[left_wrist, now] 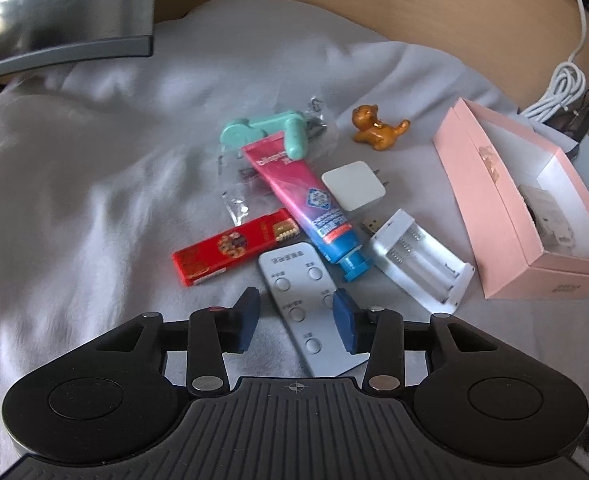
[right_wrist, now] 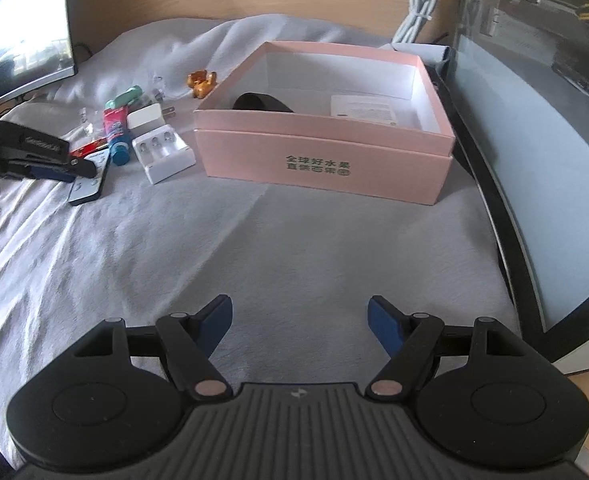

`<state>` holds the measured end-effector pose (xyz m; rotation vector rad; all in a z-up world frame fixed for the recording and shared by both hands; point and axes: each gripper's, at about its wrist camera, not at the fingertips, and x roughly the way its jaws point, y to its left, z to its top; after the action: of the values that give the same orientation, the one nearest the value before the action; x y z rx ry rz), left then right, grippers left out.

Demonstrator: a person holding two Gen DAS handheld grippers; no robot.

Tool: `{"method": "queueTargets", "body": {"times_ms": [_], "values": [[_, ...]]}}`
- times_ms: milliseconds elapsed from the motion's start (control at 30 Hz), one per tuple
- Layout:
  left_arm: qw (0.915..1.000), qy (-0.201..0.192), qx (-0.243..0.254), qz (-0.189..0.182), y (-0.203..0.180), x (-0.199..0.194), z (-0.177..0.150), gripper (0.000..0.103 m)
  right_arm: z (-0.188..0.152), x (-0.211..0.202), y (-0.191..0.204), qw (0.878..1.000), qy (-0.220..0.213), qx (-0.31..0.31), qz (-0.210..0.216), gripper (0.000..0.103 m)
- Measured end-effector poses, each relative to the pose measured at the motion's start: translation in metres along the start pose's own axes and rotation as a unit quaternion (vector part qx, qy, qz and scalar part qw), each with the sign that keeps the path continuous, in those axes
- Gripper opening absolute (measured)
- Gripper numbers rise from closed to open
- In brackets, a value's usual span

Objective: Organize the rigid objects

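In the left wrist view, we see the left gripper lowered over a white remote control that lies on a grey cloth spread across the desk. The jaws stand either side of the remote, and we see a gap between each pad and the remote's edges, so the jaws are open around it and not yet gripping. Beyond the remote lie a red flat pack, a pink and blue tube, a white plug adapter, a white battery holder, a mint green tool and a small orange figurine. The pink box stands open to the right. In the right wrist view, we see the right gripper hanging over bare cloth with its jaws wide open and nothing between them. The pink box sits ahead, well apart from this gripper, already holding a dark item and a white card. We judge the step in hand to be the pickup of the remote. The next move calls for closing the jaws squarely on its long edges, lifting it, and carrying it over the box wall.
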<state>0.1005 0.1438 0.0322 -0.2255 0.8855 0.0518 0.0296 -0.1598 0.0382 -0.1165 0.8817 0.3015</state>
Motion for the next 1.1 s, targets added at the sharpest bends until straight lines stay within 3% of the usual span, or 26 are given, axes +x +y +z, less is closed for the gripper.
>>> {"method": "queueTargets", "body": {"times_ms": [133, 267, 467, 533, 600, 633, 767, 900, 1000, 1100], "values": [[1.0000, 0.002, -0.004, 0.000, -0.014, 0.006, 0.001, 0.059, 0.000, -0.004, 0.009, 1.000, -0.004, -0.021, 0.005, 0.075], [0.9978, -0.010, 0.059, 0.029, -0.028, 0.013, -0.002, 0.061, -0.002, -0.007, 0.014, 1.000, -0.005, -0.028, 0.003, 0.075], [0.9953, -0.035, 0.062, 0.066, -0.038, 0.027, -0.001, 0.070, -0.002, -0.004, 0.018, 0.999, -0.003, -0.032, 0.003, 0.075], [0.9944, -0.046, 0.070, 0.064, -0.037, 0.026, -0.005, 0.066, 0.000, -0.004, 0.021, 0.999, -0.008, -0.038, 0.003, 0.075], [0.9942, -0.060, 0.074, 0.050, -0.027, 0.017, -0.014, 0.050, 0.004, -0.007, 0.023, 0.999, -0.017, -0.044, 0.008, 0.075], [0.9945, -0.063, 0.072, 0.043, -0.022, 0.012, -0.019, 0.046, 0.009, -0.009, 0.024, 0.999, -0.025, -0.046, 0.012, 0.075], [0.9965, -0.056, 0.060, 0.017, 0.001, -0.012, -0.041, 0.043, 0.048, -0.014, 0.026, 0.996, -0.057, -0.044, 0.045, 0.075], [0.9968, -0.044, 0.067, 0.008, 0.015, -0.036, -0.063, 0.043, 0.113, -0.002, 0.039, 0.992, -0.074, -0.045, 0.089, 0.075], [0.9970, -0.034, 0.069, 0.001, 0.023, -0.049, -0.077, 0.043, 0.169, 0.028, 0.058, 0.990, -0.068, -0.055, 0.114, 0.074], [0.9968, -0.031, 0.073, -0.010, 0.030, -0.058, -0.085, 0.043, 0.213, 0.074, 0.081, 0.991, -0.047, -0.081, 0.100, 0.070]]}}
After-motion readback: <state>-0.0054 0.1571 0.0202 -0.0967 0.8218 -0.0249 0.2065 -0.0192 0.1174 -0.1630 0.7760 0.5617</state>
